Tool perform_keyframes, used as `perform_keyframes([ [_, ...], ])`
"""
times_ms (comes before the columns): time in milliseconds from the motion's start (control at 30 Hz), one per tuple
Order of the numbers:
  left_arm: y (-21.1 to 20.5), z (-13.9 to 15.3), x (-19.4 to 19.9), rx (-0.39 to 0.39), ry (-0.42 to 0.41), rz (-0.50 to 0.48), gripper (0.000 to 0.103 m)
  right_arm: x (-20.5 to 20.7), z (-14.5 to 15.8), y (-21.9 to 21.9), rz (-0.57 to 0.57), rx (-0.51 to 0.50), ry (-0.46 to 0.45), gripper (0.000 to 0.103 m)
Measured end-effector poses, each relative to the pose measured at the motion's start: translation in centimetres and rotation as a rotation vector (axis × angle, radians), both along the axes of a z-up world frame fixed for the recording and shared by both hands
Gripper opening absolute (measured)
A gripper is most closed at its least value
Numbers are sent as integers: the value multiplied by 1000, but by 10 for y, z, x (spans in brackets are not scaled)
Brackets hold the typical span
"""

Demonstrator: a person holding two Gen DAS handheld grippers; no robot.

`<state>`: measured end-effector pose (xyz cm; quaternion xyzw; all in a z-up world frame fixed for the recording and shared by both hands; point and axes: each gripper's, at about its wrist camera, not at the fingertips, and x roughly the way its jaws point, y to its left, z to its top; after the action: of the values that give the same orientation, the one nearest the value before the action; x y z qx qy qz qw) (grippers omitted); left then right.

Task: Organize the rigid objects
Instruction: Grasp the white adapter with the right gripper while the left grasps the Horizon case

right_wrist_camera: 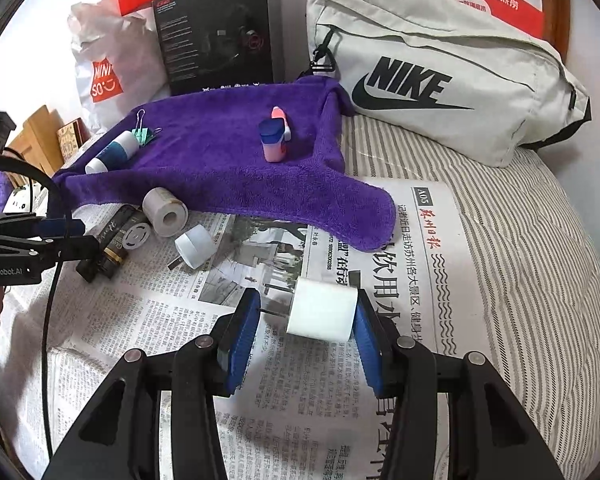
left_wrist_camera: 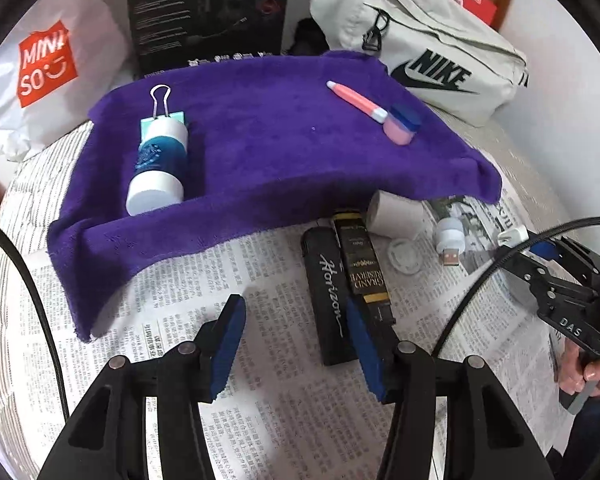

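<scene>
A purple towel [left_wrist_camera: 260,152] [right_wrist_camera: 228,160] lies on newspaper. On it lie a white and blue bottle [left_wrist_camera: 156,168] [right_wrist_camera: 112,152], a green binder clip [left_wrist_camera: 160,112] [right_wrist_camera: 144,132], and a pink tube with a blue cap [left_wrist_camera: 376,114] [right_wrist_camera: 274,140]. My left gripper [left_wrist_camera: 296,344] is open above the newspaper; its right pad lies against two black boxes [left_wrist_camera: 332,292]. My right gripper [right_wrist_camera: 306,332] is open around a white plug adapter [right_wrist_camera: 322,314], which touches the right pad only. My left gripper also shows in the right wrist view [right_wrist_camera: 72,236].
A paper roll [left_wrist_camera: 396,216] [right_wrist_camera: 166,212], a round lid [left_wrist_camera: 404,258] [right_wrist_camera: 136,236] and a small USB light [left_wrist_camera: 448,242] [right_wrist_camera: 196,246] lie by the towel's front edge. A Nike bag [right_wrist_camera: 440,84], a black box [right_wrist_camera: 216,32] and a Miniso bag [left_wrist_camera: 48,68] stand behind.
</scene>
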<state>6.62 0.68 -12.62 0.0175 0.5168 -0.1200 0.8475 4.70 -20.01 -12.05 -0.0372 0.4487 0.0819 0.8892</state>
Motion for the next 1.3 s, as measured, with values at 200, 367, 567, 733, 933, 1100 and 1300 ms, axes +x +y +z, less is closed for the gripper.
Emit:
perform_keyframes([
  [200,-3,1,-9,29,-5,-46,52,0,-5,0,3,6,6,45],
  [367,-12,-5,-2,81,-6,-62,53,1,-5,-1,2,14,7,45],
  [567,5,-6,4,99,-6,-24,53,2,-5,-2,2,20,8,46],
  [733,-7,-7,9,100,-32,-85,48,2,-5,-1,6,11,9,47],
  [933,-13,-5,9,72,-46,-147,21,2,-5,0,6,11,9,47],
  [1100,-8,-5,7,74,-41,-139,21,2,-5,0,7,7,9,47],
  [1300,-7,-6,9,61,-49,-134,21,2,-5,0,11,3,10,48],
])
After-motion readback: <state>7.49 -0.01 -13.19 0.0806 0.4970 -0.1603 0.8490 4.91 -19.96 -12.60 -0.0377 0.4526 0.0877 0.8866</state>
